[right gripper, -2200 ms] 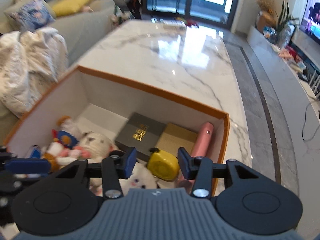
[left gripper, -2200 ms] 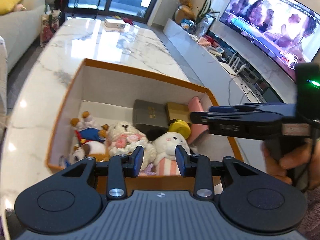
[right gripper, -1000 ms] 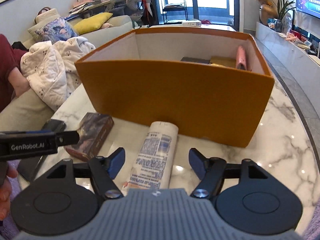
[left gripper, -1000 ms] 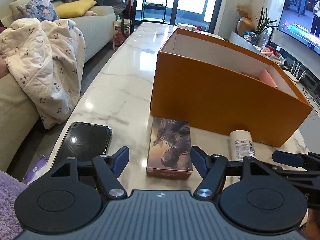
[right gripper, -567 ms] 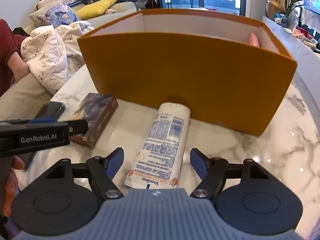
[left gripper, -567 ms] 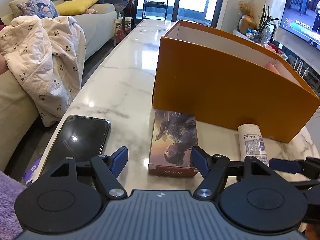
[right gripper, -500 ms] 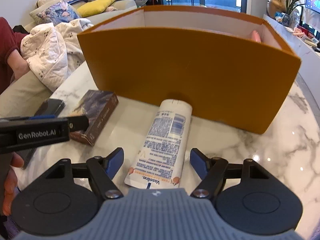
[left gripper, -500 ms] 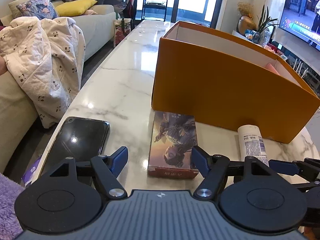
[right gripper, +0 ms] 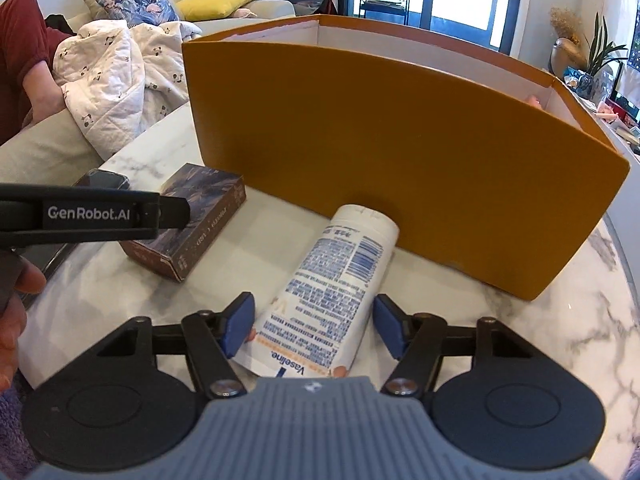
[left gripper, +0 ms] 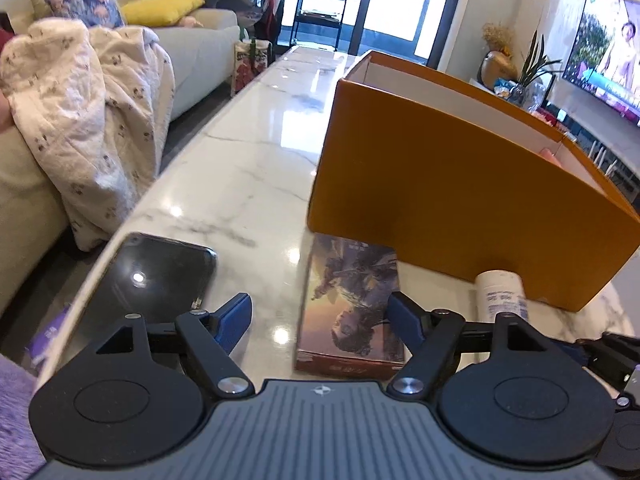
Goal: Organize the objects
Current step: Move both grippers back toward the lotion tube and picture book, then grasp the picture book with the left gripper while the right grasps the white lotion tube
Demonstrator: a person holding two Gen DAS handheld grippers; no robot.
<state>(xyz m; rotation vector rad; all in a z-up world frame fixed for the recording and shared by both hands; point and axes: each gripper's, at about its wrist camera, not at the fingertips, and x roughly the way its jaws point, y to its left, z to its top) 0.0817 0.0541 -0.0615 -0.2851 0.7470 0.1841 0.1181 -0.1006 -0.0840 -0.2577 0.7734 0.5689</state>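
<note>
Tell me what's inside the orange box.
Only a sliver shows over the orange box's front wall: white inner walls and the tip of something pink at the right end. The wall hides the floor and anything else inside.

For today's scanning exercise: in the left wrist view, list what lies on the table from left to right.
phone → box → tube
</note>
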